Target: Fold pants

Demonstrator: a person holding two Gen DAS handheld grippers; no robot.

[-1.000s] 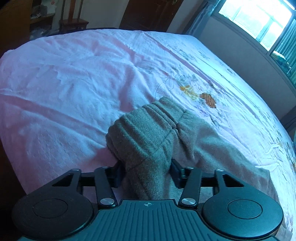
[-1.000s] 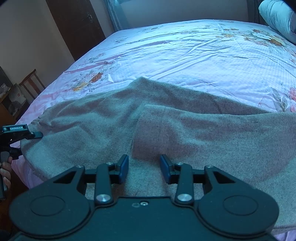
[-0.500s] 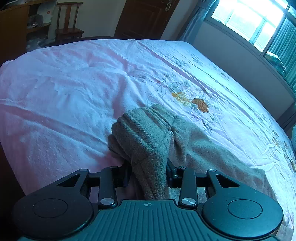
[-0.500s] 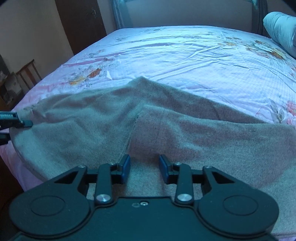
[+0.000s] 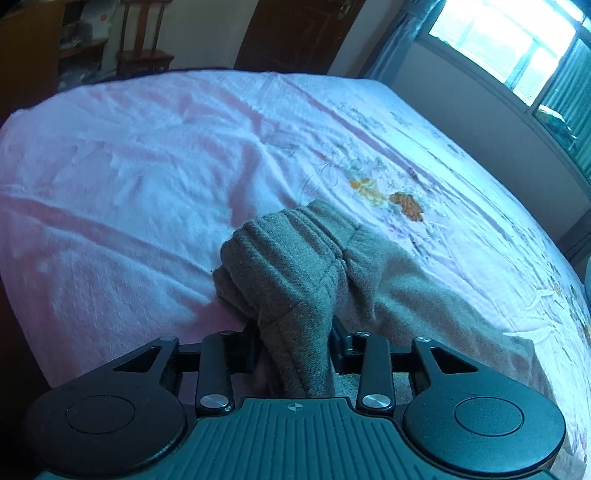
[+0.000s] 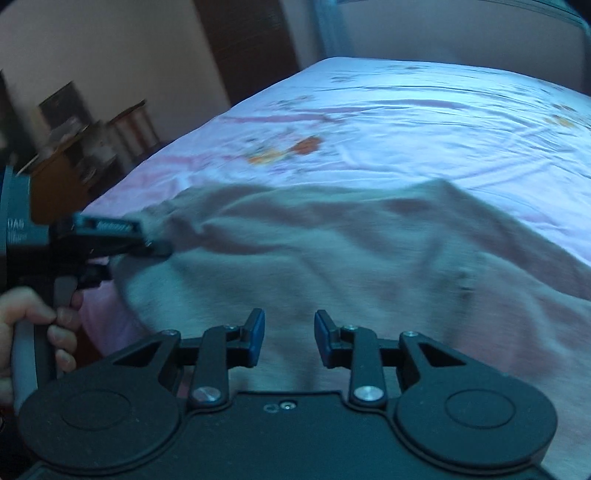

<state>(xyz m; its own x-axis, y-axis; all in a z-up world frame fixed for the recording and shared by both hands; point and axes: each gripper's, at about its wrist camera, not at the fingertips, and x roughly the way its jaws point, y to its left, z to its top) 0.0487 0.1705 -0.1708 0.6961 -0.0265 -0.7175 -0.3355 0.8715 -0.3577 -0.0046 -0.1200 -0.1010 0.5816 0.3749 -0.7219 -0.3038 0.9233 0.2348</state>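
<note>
Grey fleece pants (image 6: 332, 258) lie spread across a pink floral bedsheet (image 6: 424, 122). In the left wrist view my left gripper (image 5: 295, 343) is shut on the bunched waistband end of the pants (image 5: 288, 266), which rises in a fold between the fingers. In the right wrist view my right gripper (image 6: 289, 338) is open and empty, just above the near edge of the pants. The left gripper also shows in the right wrist view (image 6: 147, 243), at the left, clamped on the fabric edge, with the person's hand on its handle.
The bedsheet (image 5: 147, 166) stretches far ahead and to the left of the pants. A wooden chair (image 5: 144, 48) and a dark door (image 5: 303, 33) stand beyond the bed. A window (image 5: 517, 48) is at the right. The bed's near edge drops off at the left.
The left gripper has closed tighter on the waistband and lifted it. The right wrist view has swung left and is blurred with motion; the right gripper stays open.
</note>
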